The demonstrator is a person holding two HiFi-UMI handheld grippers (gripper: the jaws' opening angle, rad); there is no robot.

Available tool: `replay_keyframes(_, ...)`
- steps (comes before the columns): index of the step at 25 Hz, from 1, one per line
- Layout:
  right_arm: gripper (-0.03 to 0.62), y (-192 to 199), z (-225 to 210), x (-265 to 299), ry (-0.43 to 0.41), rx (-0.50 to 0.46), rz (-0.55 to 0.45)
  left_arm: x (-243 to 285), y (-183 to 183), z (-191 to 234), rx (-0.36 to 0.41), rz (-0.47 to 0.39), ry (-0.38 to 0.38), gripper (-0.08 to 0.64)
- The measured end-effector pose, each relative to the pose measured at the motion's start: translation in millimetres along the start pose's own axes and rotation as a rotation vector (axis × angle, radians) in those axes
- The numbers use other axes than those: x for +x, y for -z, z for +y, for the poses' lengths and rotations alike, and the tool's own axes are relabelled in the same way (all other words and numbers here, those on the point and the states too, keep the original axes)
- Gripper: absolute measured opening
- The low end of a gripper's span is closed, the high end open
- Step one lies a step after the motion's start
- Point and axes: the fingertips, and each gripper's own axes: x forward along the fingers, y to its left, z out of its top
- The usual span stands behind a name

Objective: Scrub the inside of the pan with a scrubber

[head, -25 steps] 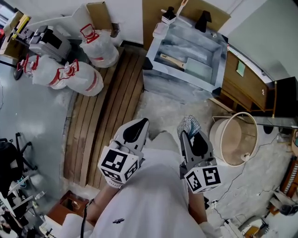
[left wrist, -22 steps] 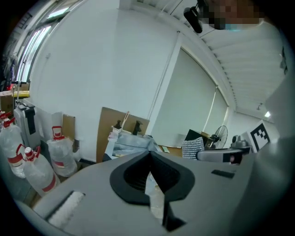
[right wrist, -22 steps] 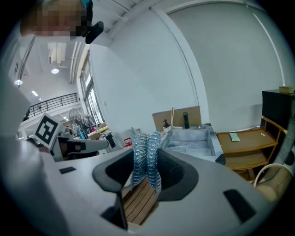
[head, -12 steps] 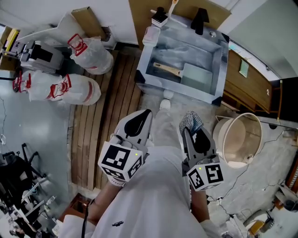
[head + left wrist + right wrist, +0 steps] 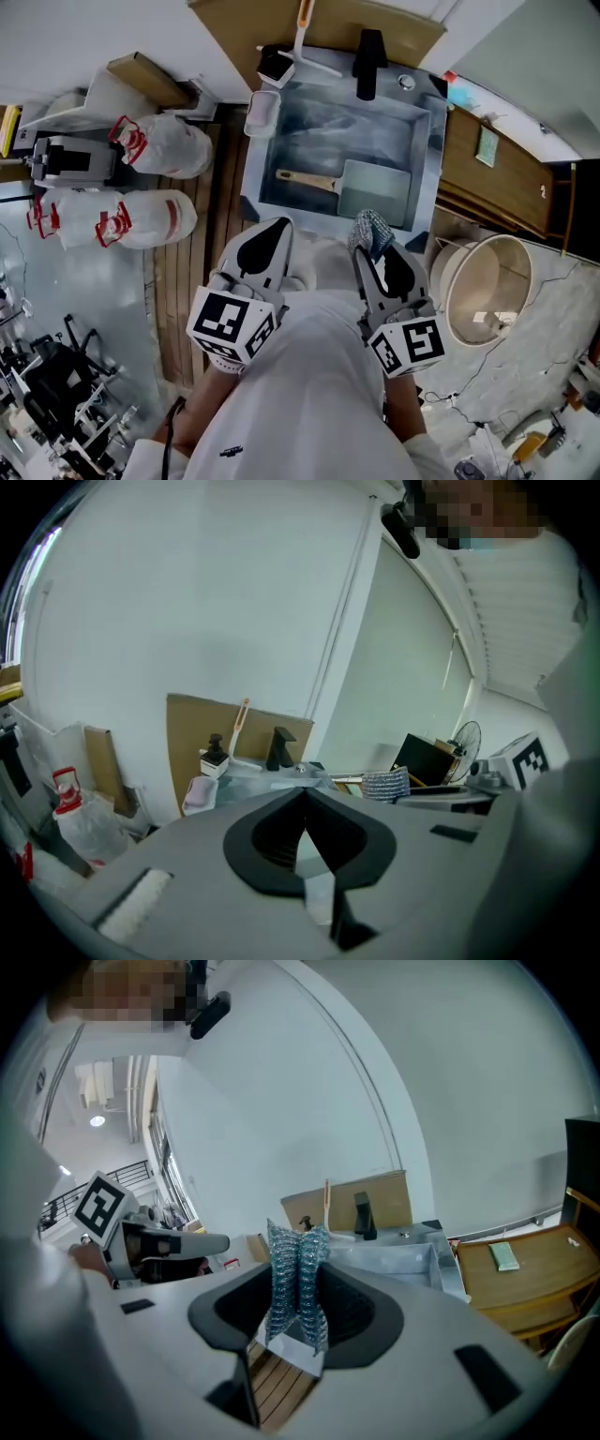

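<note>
Left gripper [image 5: 277, 228], lower centre: jaws resting pressed together, holding nothing. Right gripper [image 5: 368, 249], just beside it: gripping the scrubber [image 5: 372, 228], which is overlapping the sink [image 5: 251, 183] rim. Pan [image 5: 377, 190]: lying inside the sink, upper centre. Bucket [image 5: 487, 281]: standing right.

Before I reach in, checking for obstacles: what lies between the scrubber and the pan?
In the head view, only the sink's front rim lies between the scrubber and the pan; nothing else shows there.

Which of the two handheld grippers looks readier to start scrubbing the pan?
The right gripper, probably: its jaws are clamped on the scrubber, and the pan lies in the sink just ahead of it. The left gripper is shut on nothing.
</note>
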Motion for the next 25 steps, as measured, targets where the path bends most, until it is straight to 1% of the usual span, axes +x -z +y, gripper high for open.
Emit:
replay_keyframes(2,0.143,-7.3,-15.0,12.3,-0.004,0.001,0.013,18.1,-5.6,3.6,0.006,0.010,-0.018,-0.006)
replay_keyframes(5,0.143,-16.5,-35.3,30.4,-0.018,-0.015,0.045,45.5,-6.1,15.2,0.006,0.031,-0.111,-0.006)
replay_keyframes(7,0.143,-20.9,-47.9,42.9,-0.021,-0.035,0.063,64.6,-7.1,20.1,-0.008,0.037,-0.139,-0.006)
replay_keyframes(9,0.143,-20.2,-57.6,52.7,-0.021,-0.051,0.084,79.3,-5.6,19.9,-0.025,0.049,-0.125,-0.006)
replay_keyframes(12,0.143,-14.6,-67.6,67.2,-0.022,-0.073,0.123,95.8,-4.3,19.7,-0.014,0.074,-0.090,-0.006)
replay_keyframes(15,0.143,-9.4,-75.9,84.1,-0.020,-0.084,0.154,114.0,-0.2,28.4,-0.020,0.104,-0.060,-0.006)
replay_keyframes(17,0.143,-6.3,-82.6,95.8,-0.015,-0.112,0.174,128.3,6.8,37.9,-0.033,0.132,-0.056,-0.006)
replay_keyframes(19,0.143,-2.8,-88.4,105.5,-0.014,-0.162,0.199,144.1,15.8,47.7,-0.050,0.174,-0.068,-0.006)
replay_keyframes(21,0.143,2.8,-94.5,114.3,-0.024,-0.230,0.233,163.9,25.0,57.9,-0.070,0.226,-0.113,-0.006)
replay_keyframes(23,0.143,8.9,-103.0,124.6,-0.042,-0.287,0.259,188.8,32.9,66.2,-0.056,0.269,-0.156,-0.006)
replay_keyframes(25,0.143,16.6,-111.9,133.8,-0.059,-0.296,0.272,213.8,41.5,71.1,-0.050,0.291,-0.173,-0.006)
